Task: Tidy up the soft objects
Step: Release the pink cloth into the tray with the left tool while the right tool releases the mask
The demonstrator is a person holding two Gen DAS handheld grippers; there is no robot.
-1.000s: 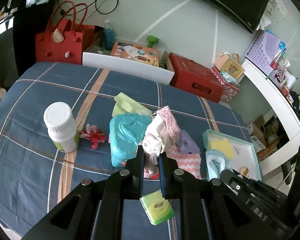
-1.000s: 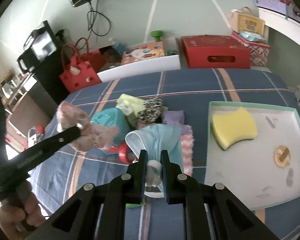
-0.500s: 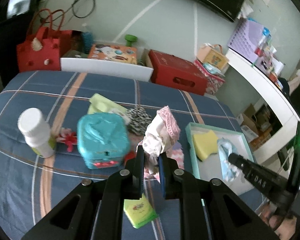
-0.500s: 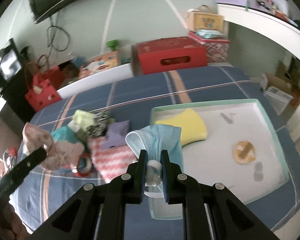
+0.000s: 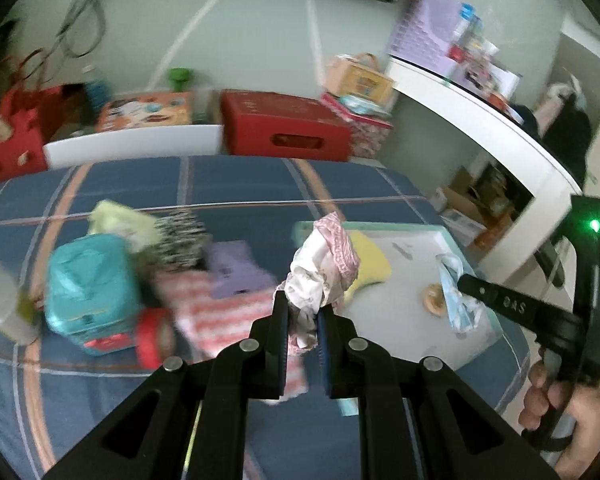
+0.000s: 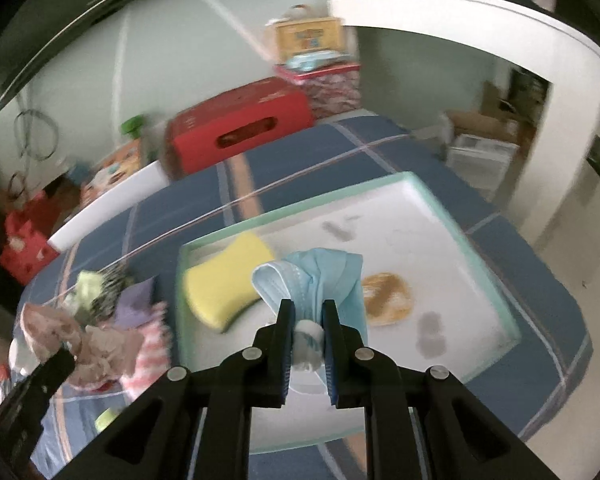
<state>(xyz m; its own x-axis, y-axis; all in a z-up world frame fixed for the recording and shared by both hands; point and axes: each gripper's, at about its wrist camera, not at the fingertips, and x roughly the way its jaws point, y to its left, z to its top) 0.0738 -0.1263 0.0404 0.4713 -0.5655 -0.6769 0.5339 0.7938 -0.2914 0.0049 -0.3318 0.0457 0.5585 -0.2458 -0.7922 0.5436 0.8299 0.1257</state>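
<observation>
Crumpled pink-and-white cloth (image 5: 324,268) was pinched in the left gripper (image 5: 303,320); the right gripper (image 6: 308,320) clamped a blue pleated face mask (image 6: 320,276) over the mint-rimmed tray (image 6: 476,248), where releasing seemed next.

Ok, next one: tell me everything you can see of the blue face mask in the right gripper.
The blue face mask is a pale blue pleated disposable one, of thin soft fabric with a stitched edge. It is bunched and folded, not flat, pinched between the fingers of the right gripper, which is shut on it. Its folds fan out above the fingertips and a white part shows between the pads. It hangs in the air over the white tray, in front of the yellow sponge, touching only the gripper.
</observation>
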